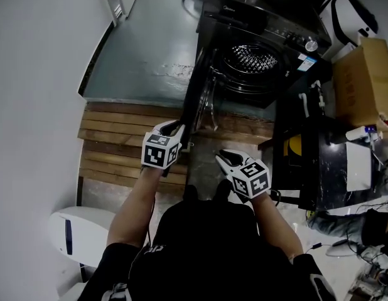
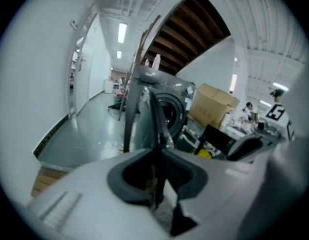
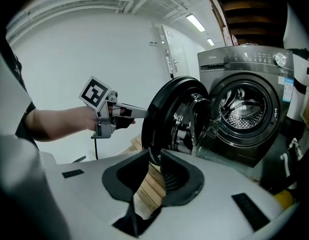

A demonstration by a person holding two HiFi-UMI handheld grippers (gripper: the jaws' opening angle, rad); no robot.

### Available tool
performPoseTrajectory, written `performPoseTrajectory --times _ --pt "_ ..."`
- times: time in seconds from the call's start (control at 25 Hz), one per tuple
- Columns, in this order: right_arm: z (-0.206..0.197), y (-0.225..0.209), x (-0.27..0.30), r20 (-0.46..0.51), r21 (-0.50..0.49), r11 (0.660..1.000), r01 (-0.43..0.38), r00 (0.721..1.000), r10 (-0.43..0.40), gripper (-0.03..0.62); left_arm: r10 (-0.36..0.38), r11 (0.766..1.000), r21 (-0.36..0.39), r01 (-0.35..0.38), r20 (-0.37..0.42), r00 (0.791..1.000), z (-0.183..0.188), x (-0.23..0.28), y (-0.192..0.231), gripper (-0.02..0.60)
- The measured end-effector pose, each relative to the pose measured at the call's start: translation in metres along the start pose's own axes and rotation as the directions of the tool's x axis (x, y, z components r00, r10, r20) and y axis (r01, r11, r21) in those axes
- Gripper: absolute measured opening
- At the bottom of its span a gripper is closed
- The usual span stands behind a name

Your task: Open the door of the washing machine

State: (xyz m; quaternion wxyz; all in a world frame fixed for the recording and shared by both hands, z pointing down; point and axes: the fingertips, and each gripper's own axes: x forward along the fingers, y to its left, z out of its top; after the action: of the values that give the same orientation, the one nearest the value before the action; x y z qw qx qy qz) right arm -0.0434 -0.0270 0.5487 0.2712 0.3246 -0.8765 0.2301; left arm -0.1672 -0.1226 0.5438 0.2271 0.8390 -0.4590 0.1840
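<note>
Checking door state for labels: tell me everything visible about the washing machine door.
The door is round, with a glossy black rim and a clear glass bowl bulging from its inner side. It stands upright, swung wide open from the left side of the grey washing machine, which leaves the steel drum exposed. The left hand-held gripper looks closed on its outer rim. Nothing else touches it.
</note>
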Motion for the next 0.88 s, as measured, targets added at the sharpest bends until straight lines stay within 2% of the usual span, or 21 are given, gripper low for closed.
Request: performPoseTrajectory --times 0.2,0.48,0.68,0.88 --pt "0.012 -0.005 -0.007 0.022 -0.022 0.999 0.026 0.999 -0.026 0.062 0.033 0.999 0.008 -0.034 0.080 0.996 0.018 -0.014 -0.001 0.069" --pt "0.044 -0.040 -0.038 0.108 -0.023 0.996 0.081 0.991 -0.078 0.028 0.030 0.998 0.057 -0.041 0.187 0.982 0.067 -0.027 -0.024 0.051" --pt "0.072 -0.078 -0.069 0.196 -0.008 0.995 0.100 0.976 -0.097 0.014 0.027 0.996 0.081 -0.047 0.230 0.973 0.105 -0.018 -0.050 0.040" --pt "0.104 -0.132 -0.108 0.298 -0.023 0.992 0.128 0.948 -0.116 -0.005 0.049 0.995 0.074 -0.073 0.283 0.958 0.150 0.006 -0.079 0.032"
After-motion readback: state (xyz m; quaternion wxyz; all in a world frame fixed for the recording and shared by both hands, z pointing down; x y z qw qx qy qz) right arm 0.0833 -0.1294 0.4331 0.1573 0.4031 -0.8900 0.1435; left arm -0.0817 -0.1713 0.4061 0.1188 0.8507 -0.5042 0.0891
